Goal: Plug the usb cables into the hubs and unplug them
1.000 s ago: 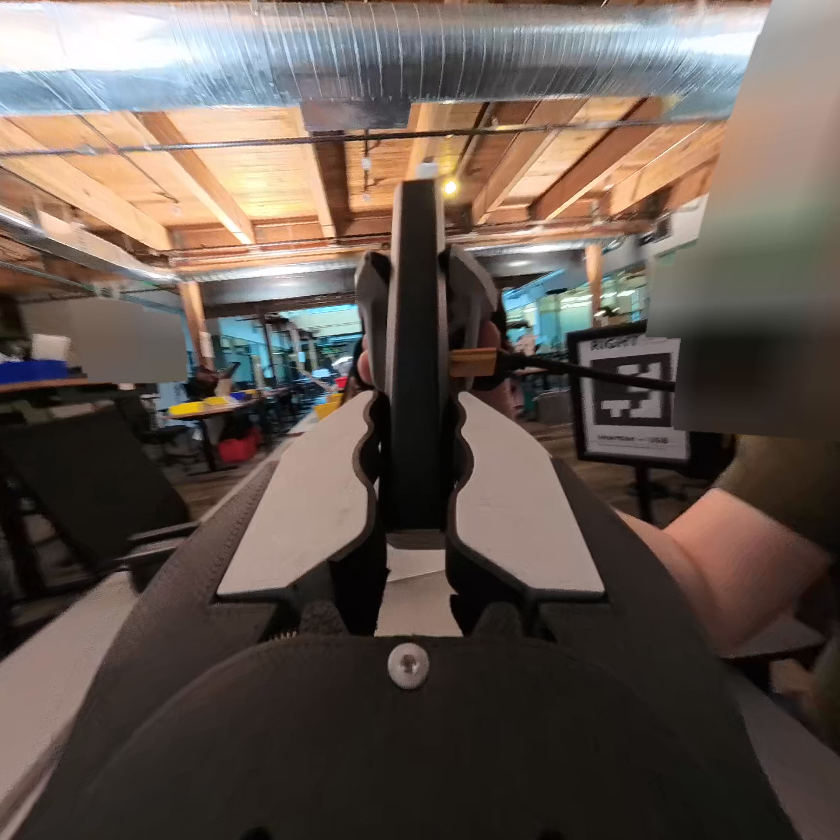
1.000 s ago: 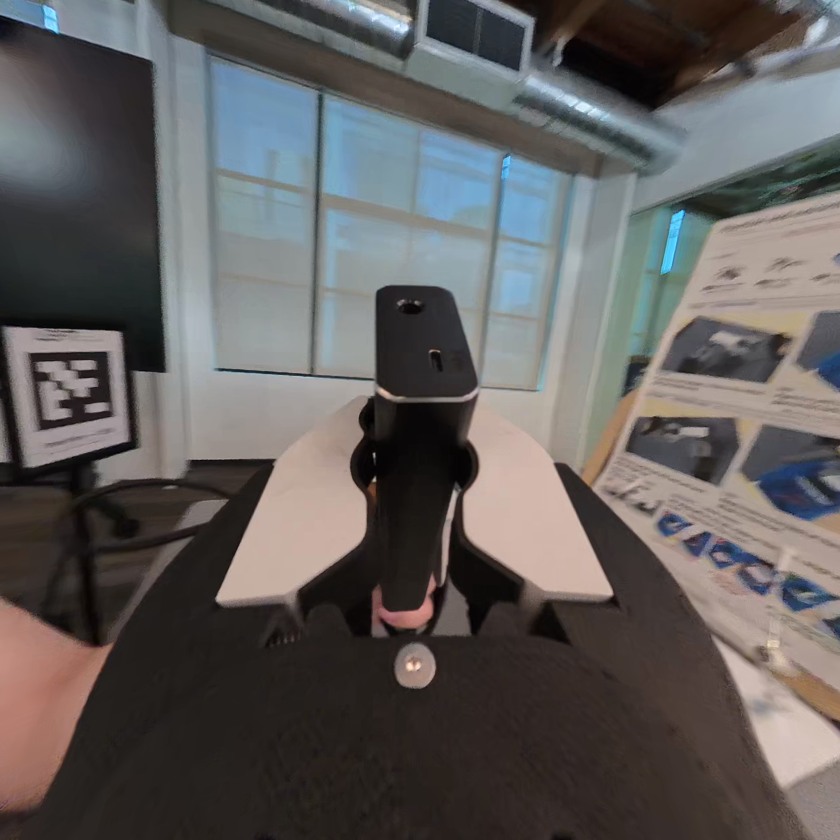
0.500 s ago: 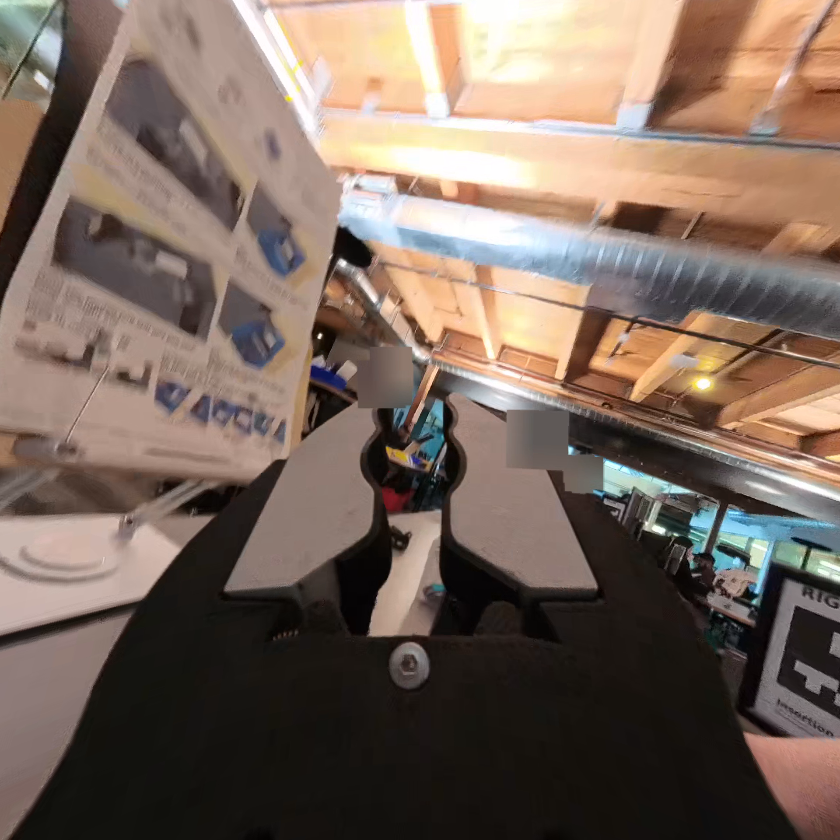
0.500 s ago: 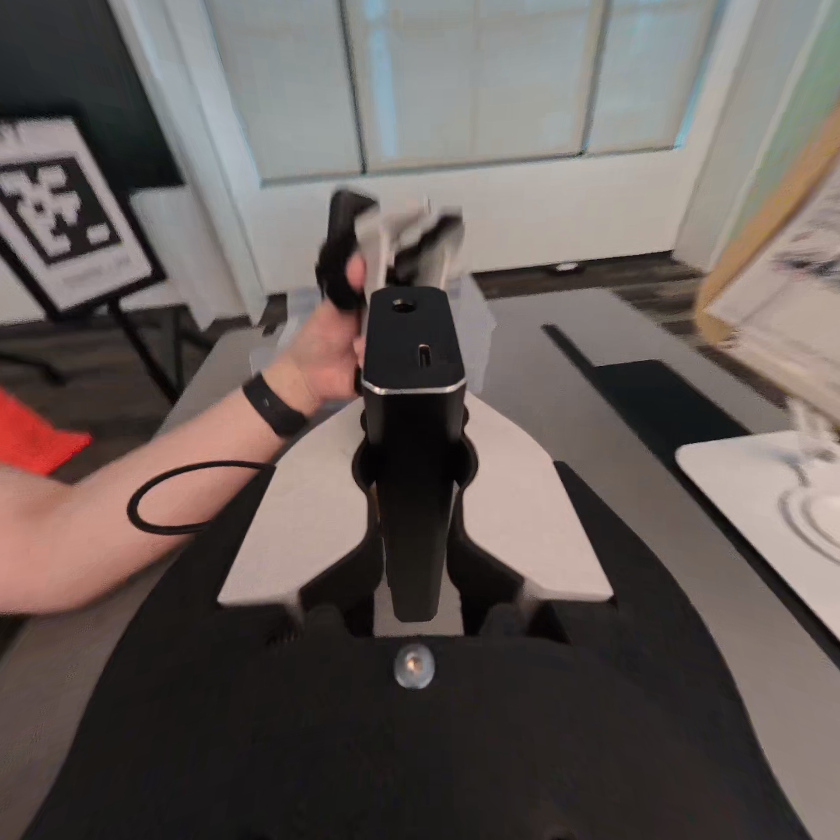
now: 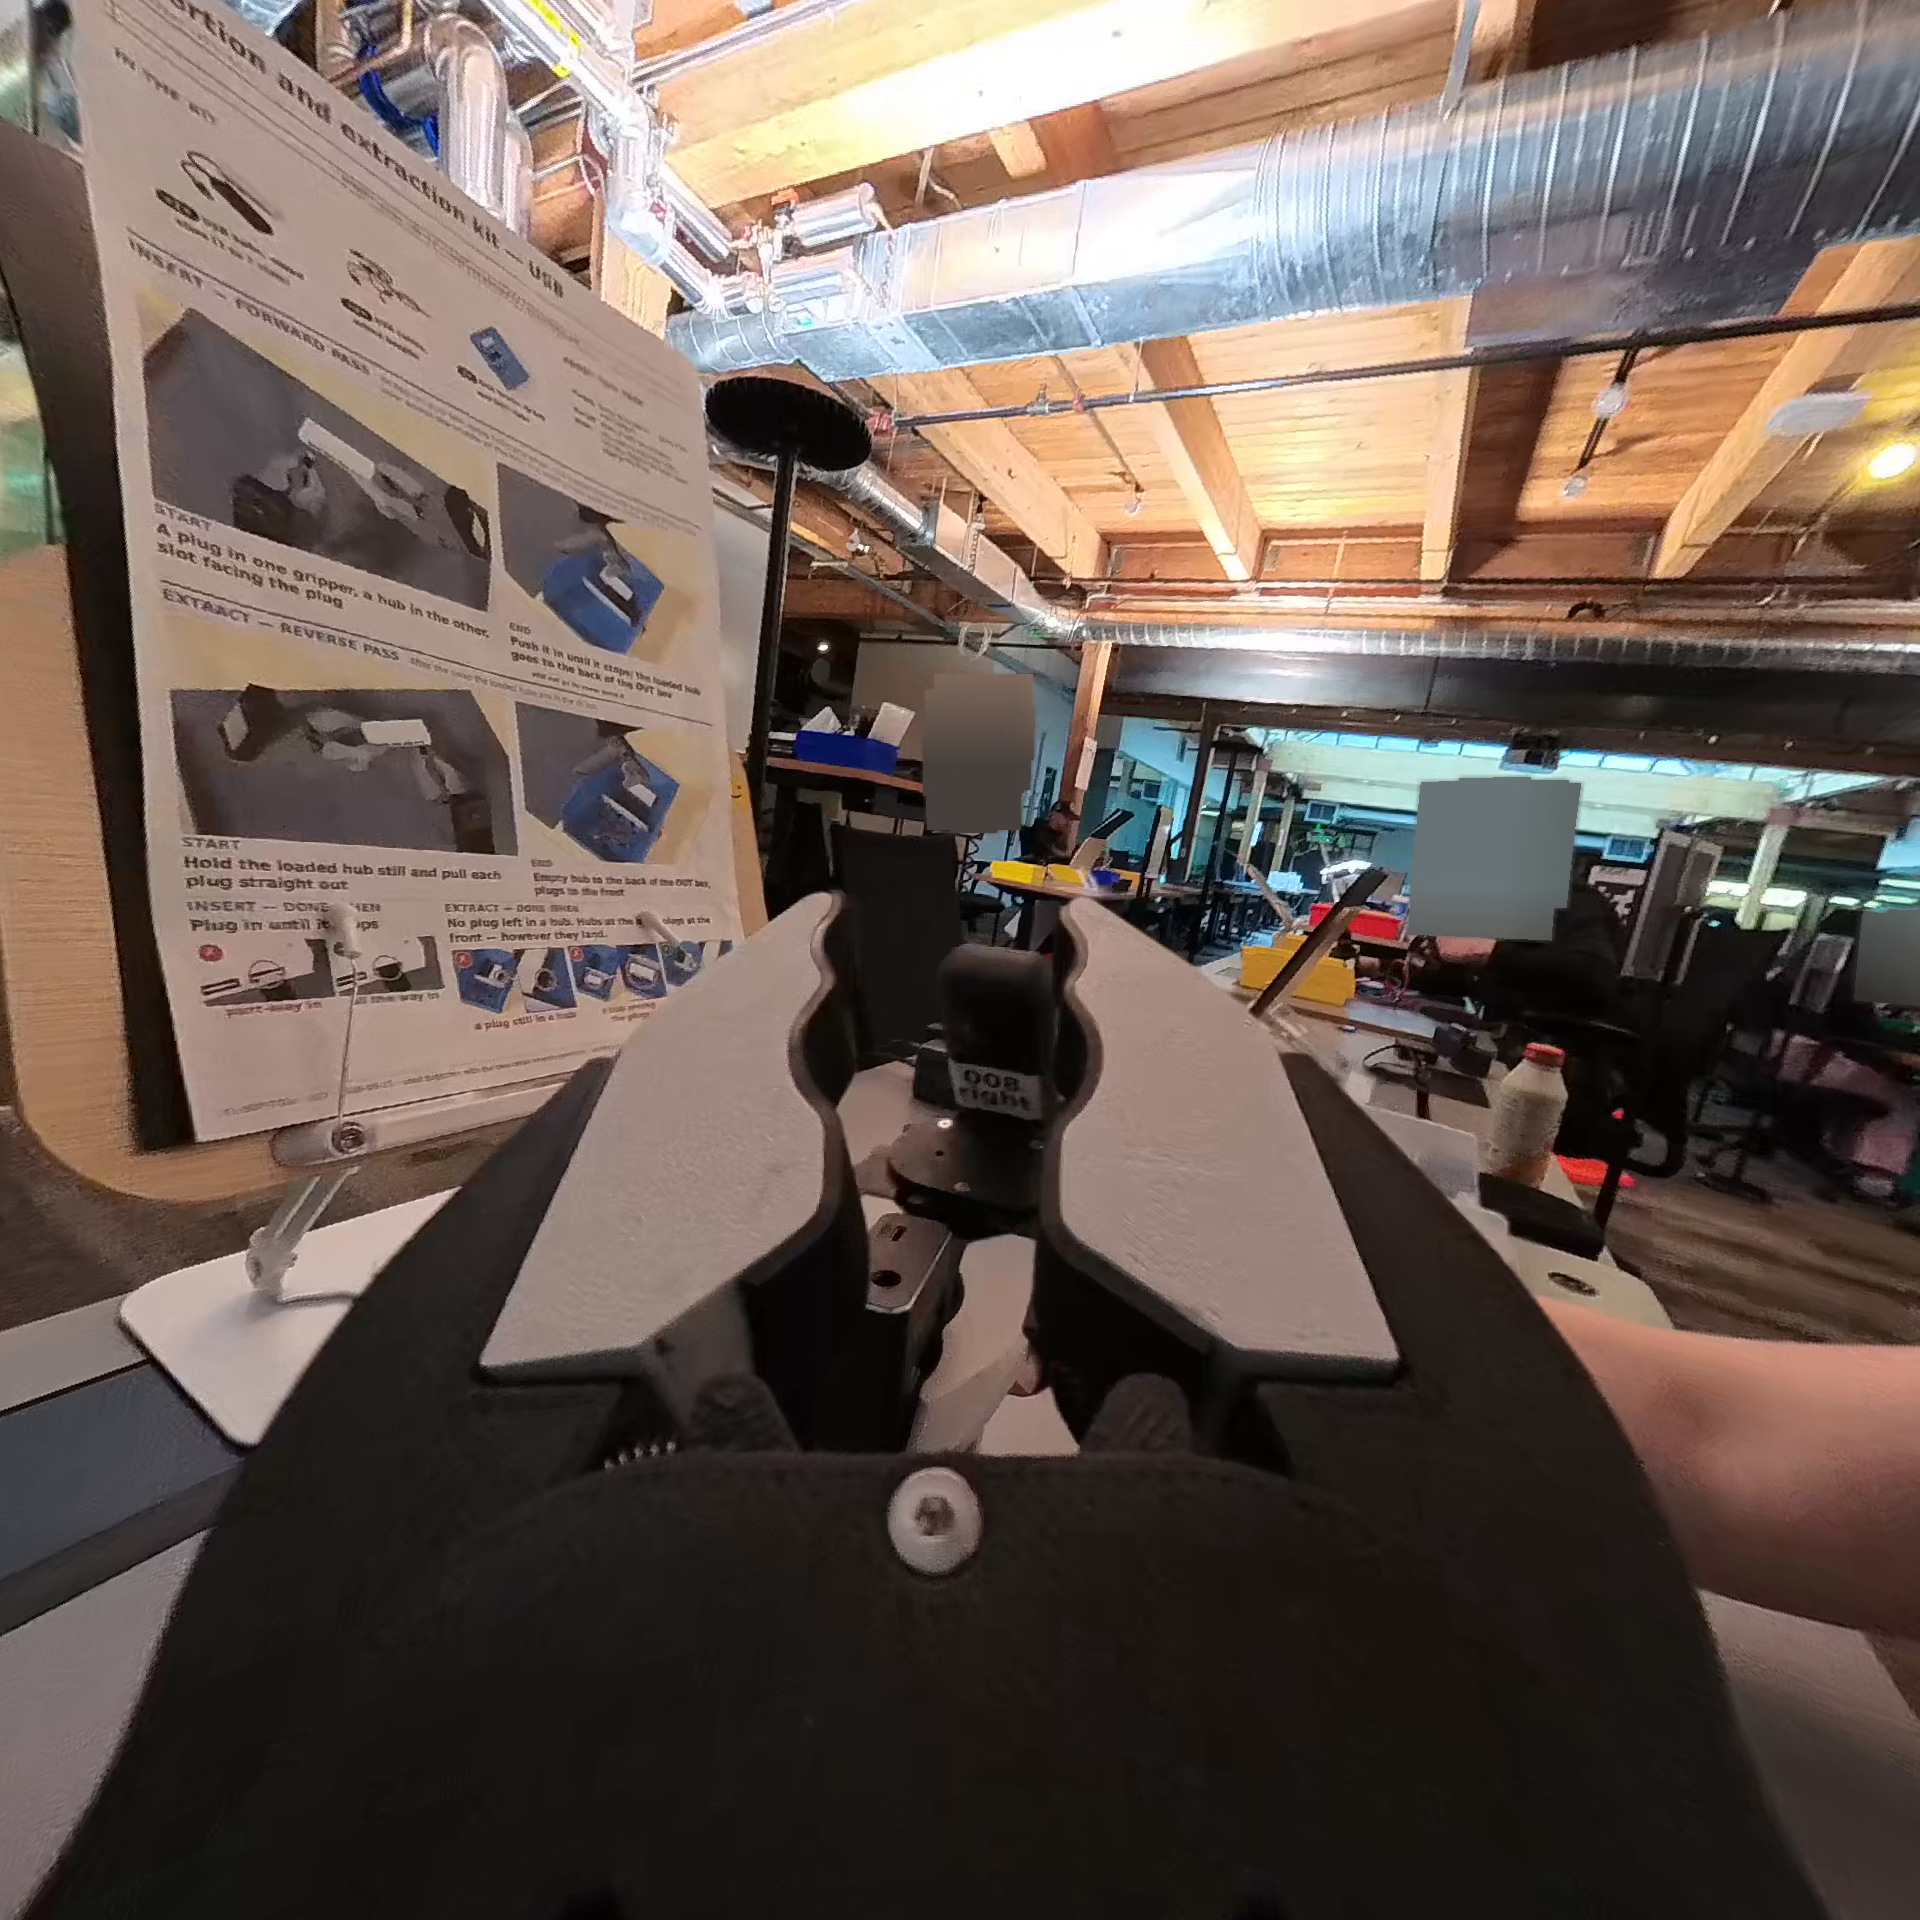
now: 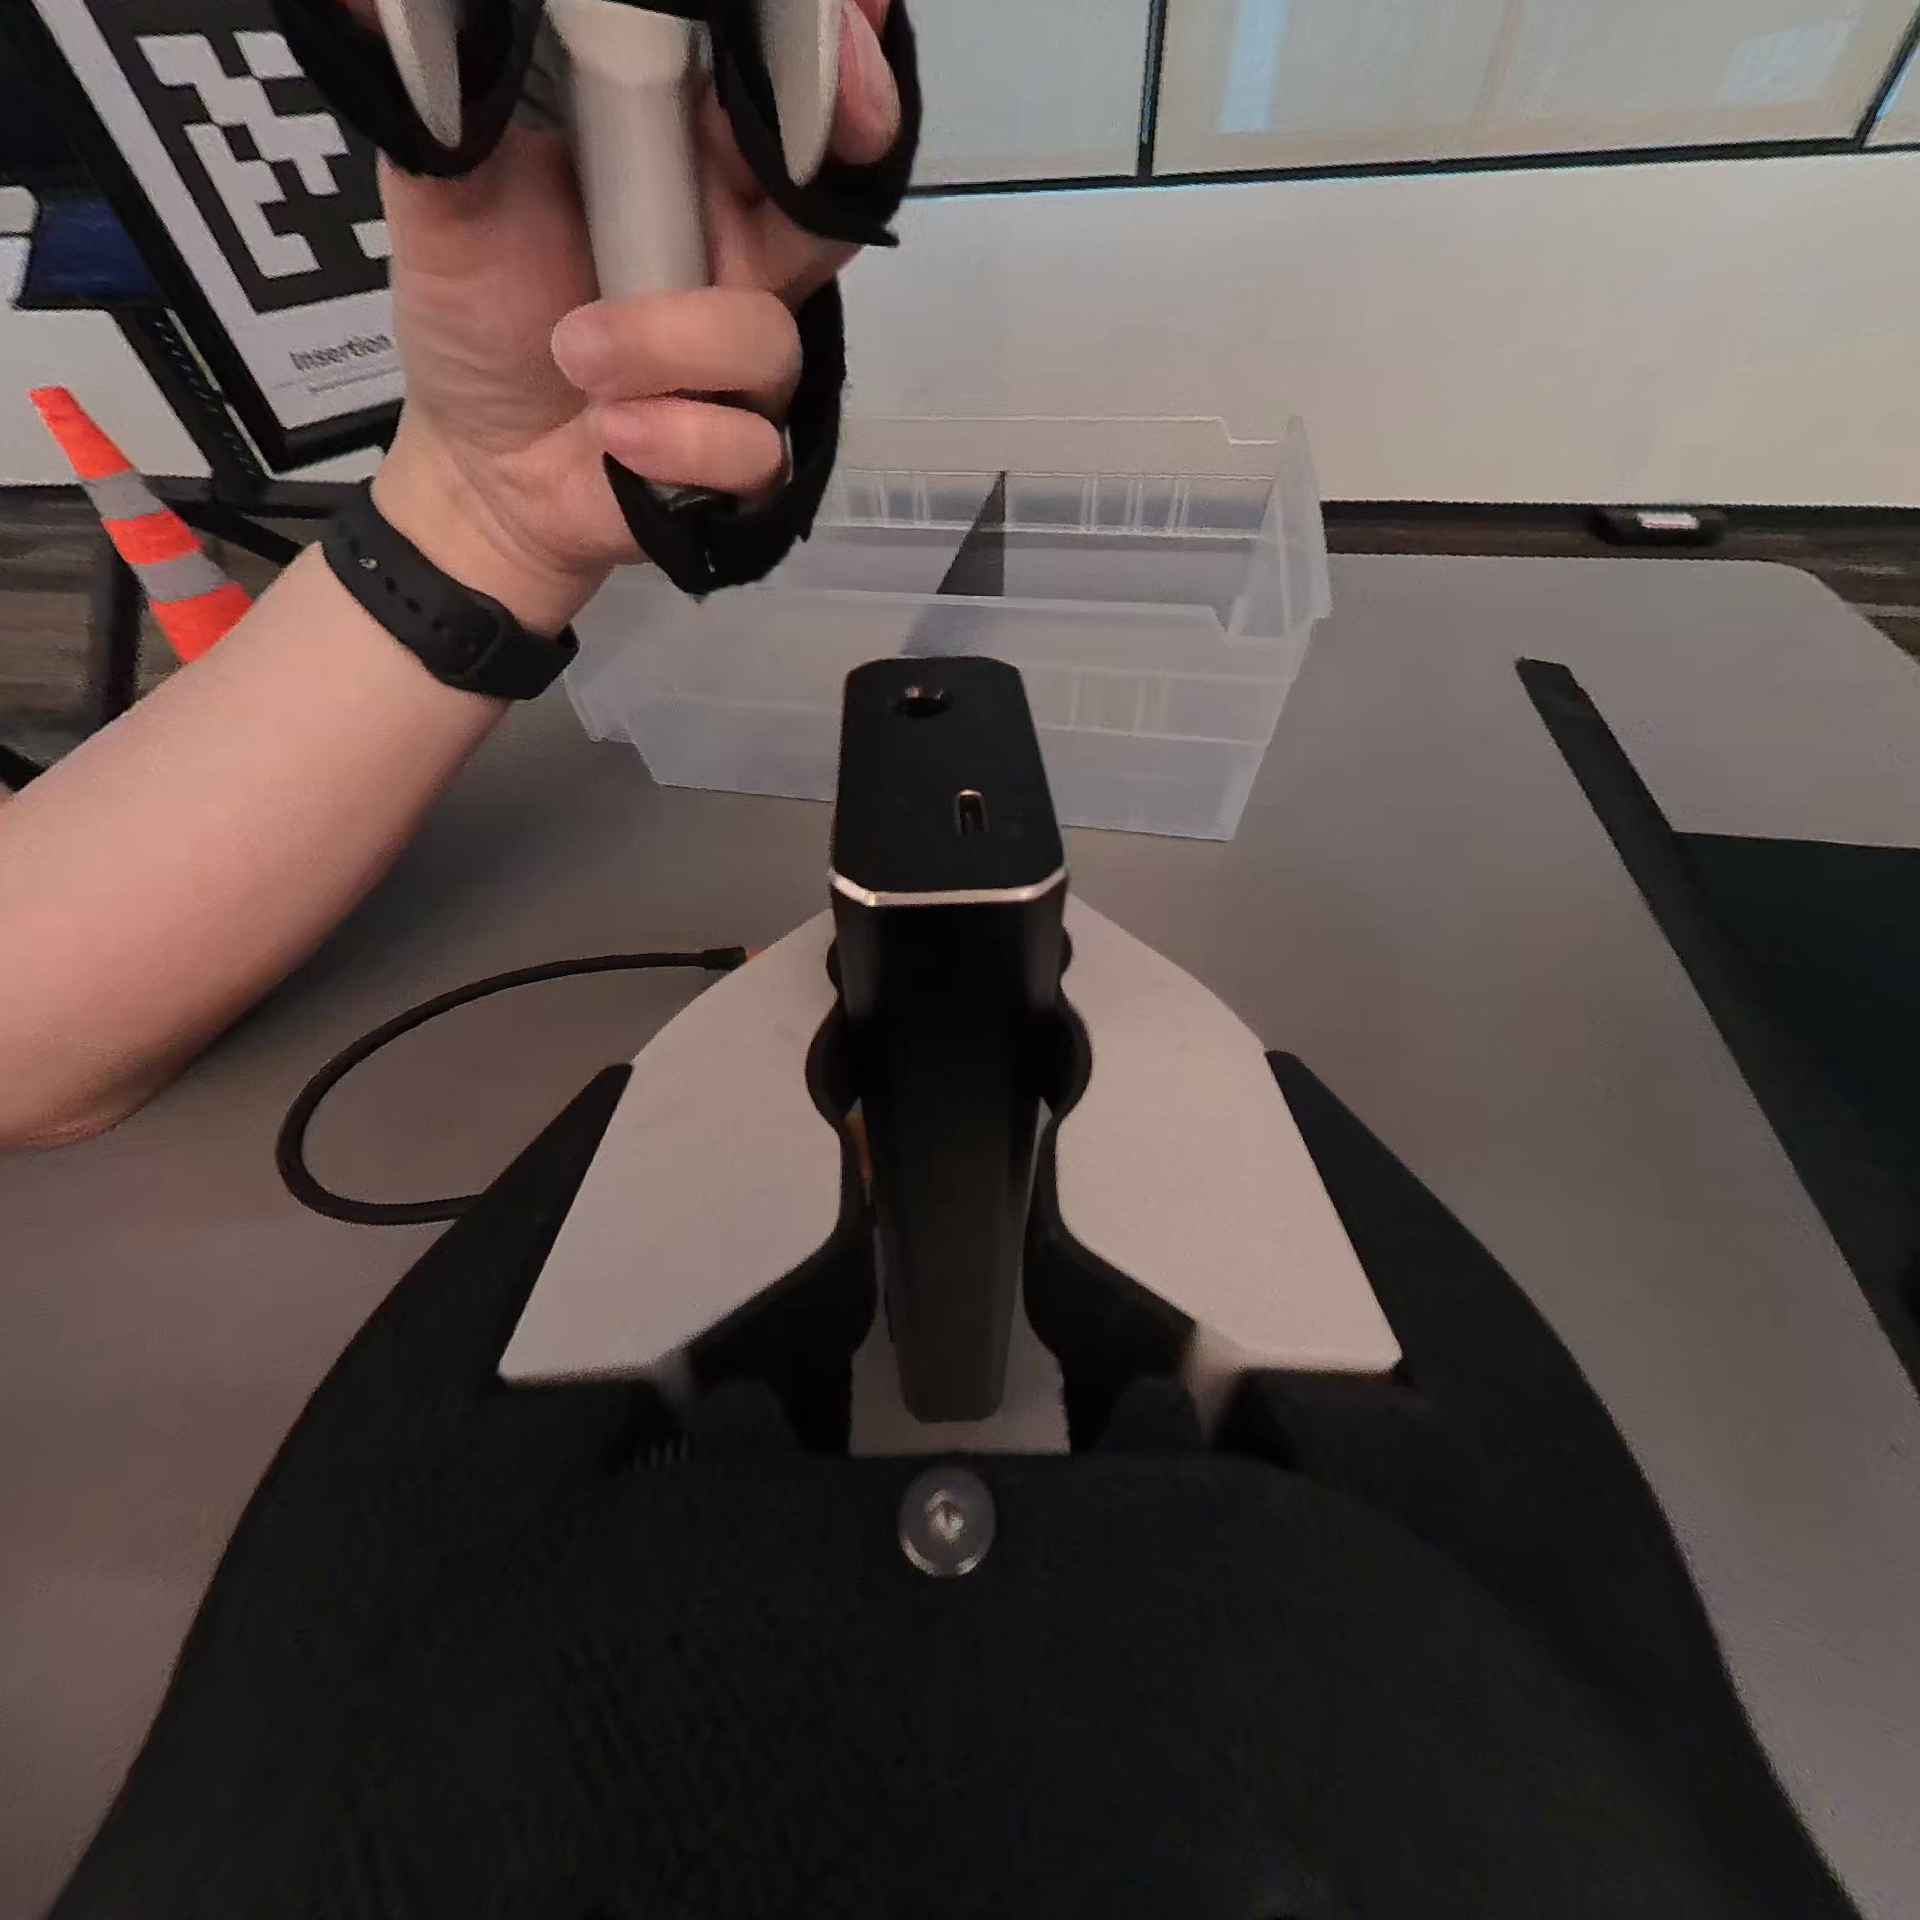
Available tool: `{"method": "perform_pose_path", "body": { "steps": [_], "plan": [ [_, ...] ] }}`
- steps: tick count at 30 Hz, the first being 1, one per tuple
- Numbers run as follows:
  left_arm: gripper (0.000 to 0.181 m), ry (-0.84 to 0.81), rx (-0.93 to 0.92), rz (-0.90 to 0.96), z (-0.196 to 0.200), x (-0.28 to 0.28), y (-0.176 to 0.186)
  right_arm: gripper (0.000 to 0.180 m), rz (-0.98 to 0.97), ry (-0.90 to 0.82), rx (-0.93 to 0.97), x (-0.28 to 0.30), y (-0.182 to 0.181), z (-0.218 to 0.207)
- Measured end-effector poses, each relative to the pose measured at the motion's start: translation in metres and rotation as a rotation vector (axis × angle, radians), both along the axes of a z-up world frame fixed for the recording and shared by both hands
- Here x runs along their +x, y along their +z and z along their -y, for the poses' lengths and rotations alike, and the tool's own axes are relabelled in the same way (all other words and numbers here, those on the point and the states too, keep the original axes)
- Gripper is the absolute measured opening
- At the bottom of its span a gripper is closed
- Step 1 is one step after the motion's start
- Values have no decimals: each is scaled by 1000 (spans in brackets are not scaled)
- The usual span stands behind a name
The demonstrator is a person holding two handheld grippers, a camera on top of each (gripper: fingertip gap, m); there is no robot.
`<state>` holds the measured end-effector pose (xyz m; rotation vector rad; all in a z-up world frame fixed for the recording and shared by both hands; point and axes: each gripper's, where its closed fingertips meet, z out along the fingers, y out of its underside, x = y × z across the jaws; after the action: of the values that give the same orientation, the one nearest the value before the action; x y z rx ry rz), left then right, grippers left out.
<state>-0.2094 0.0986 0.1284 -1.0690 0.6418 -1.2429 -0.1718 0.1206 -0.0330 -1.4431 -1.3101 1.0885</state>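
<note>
My right gripper [image 6: 951,935] is shut on a black USB hub [image 6: 951,1091] that stands upright between the fingers, port end up, above the grey table [image 6: 1403,935]. A black cable [image 6: 343,1060] with an orange plug [image 6: 753,951] lies loose on the table to the left of it. My left gripper [image 5: 951,914] is open and empty. It looks straight at the right gripper [image 5: 971,1164] and the hub's end [image 5: 904,1268]. In the right wrist view a hand [image 6: 499,343] holds the left gripper high at the upper left.
A clear plastic bin [image 6: 1143,644] with a divider stands behind the hub. A black mat [image 6: 1818,987] lies at the right. An orange cone [image 6: 135,520] and a marker board [image 6: 239,156] stand at the left. An instruction sheet [image 5: 416,675] stands on a holder. Spacing between my two grippers at the tips: around 15 centimetres.
My left gripper has opened and swung away, and the hub no longer sits between its fingers. The cable now lies on the table. My right gripper has tilted down toward the table with the hub.
</note>
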Motion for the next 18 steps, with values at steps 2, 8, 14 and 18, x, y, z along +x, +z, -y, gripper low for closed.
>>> {"method": "perform_pose_path", "body": {
  "steps": [2,8,14,18],
  "plan": [
    [33,0,5,15,1,-4,1,30,-16,29,-13,0,0,1],
    [37,-30,10,-65,2,14,-9,34,-54,50,-4,3,2,5],
    [38,-40,8,-87,2,18,-12,41,-40,36,14,2,5,8],
    [38,-37,2,-65,2,13,-10,48,-28,-5,32,8,9,10]
  ]
}}
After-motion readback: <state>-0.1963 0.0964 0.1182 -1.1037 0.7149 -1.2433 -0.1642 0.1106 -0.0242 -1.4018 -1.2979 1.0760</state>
